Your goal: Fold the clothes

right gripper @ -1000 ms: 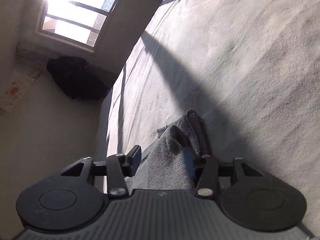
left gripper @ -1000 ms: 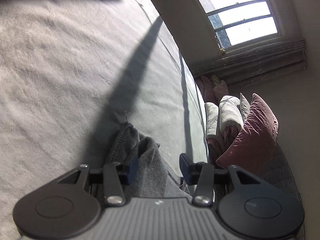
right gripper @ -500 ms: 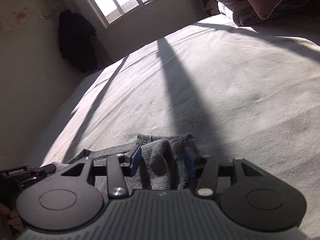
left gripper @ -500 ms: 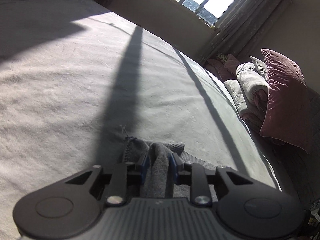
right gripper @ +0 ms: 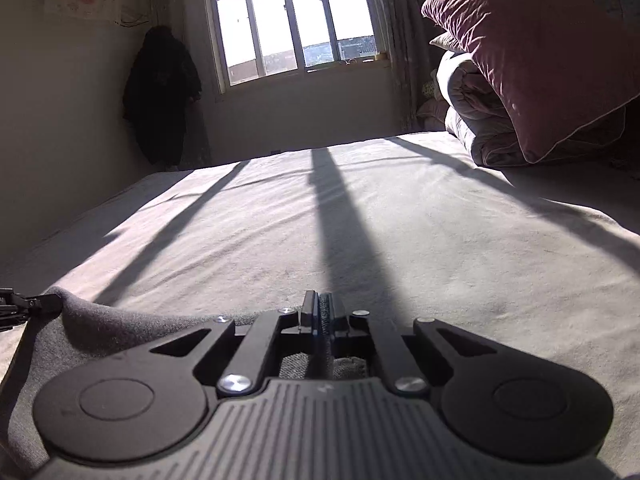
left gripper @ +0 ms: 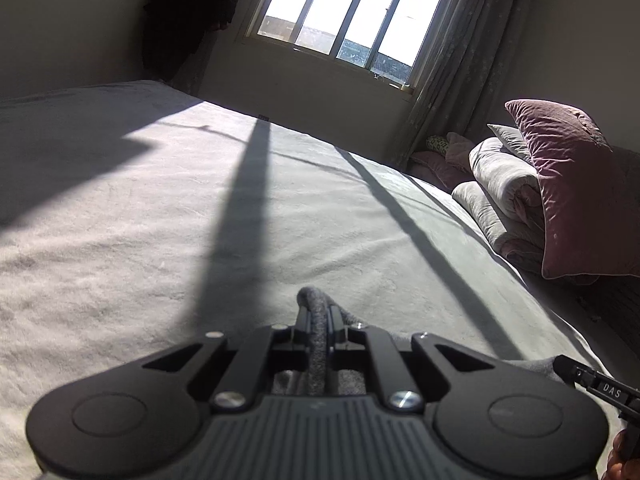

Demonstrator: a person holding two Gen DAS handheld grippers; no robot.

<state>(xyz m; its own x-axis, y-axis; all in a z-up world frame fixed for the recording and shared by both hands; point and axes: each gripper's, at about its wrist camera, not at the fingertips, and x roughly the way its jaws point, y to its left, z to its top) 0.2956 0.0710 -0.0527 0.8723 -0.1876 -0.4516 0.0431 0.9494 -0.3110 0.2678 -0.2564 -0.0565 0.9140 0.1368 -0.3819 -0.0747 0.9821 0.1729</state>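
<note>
Two grippers, pointing slightly downward toward twelve o'clock over the bed (left gripper: 140, 208): left gripper (left gripper: 319, 314) and right gripper (right gripper: 323, 312) each clamp a fold of the grey knit garment (right gripper: 104, 320).

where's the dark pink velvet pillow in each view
Left wrist view: the dark pink velvet pillow stands at the right edge, mid-height, leaning on rolled bedding.
Right wrist view: it fills the upper right corner.
Shared landmark: the barred window on the far wall.

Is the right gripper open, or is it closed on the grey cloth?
Closed on it. The right gripper has its pads drawn together with a thin ridge of the grey cloth pinched between them, above the bed.
</note>
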